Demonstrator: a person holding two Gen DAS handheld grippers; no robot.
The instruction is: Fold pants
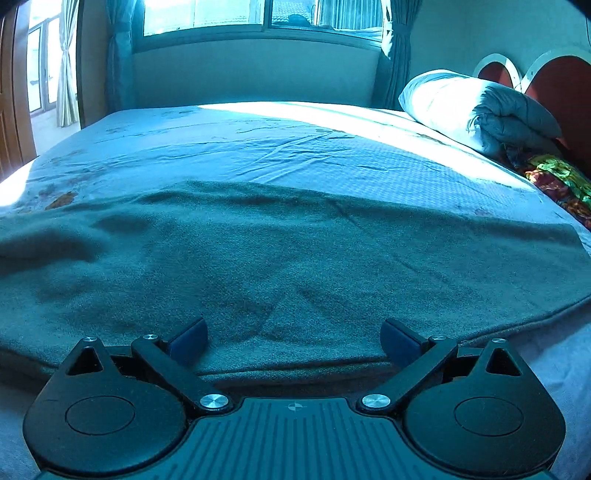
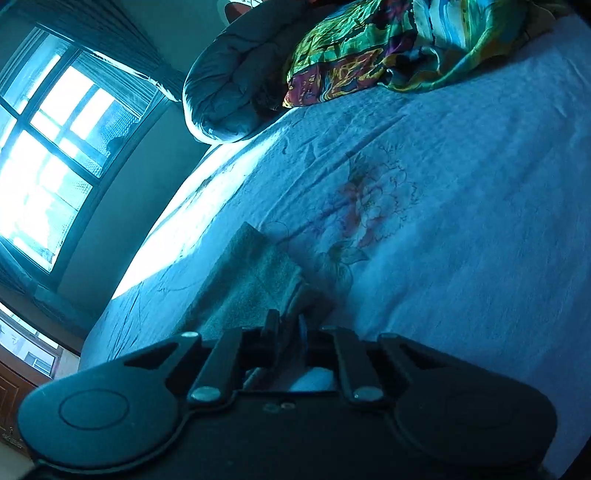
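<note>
Dark grey-green fleece pants (image 1: 288, 266) lie spread flat across the near part of the bed. My left gripper (image 1: 294, 338) hovers at their near edge, its blue-padded fingers (image 1: 192, 338) wide apart and holding nothing. In the right wrist view, which is rolled to one side, my right gripper (image 2: 290, 325) is shut on an end of the pants (image 2: 255, 280). That folded strip of fabric runs away from the jaws over the sheet.
The bed (image 1: 258, 147) has a pale blue floral sheet (image 2: 424, 221). A rolled grey quilt (image 1: 480, 110) and a bright multicoloured cloth (image 2: 388, 55) lie by the red headboard (image 1: 561, 85). A window with curtains (image 1: 258, 18) stands beyond the bed.
</note>
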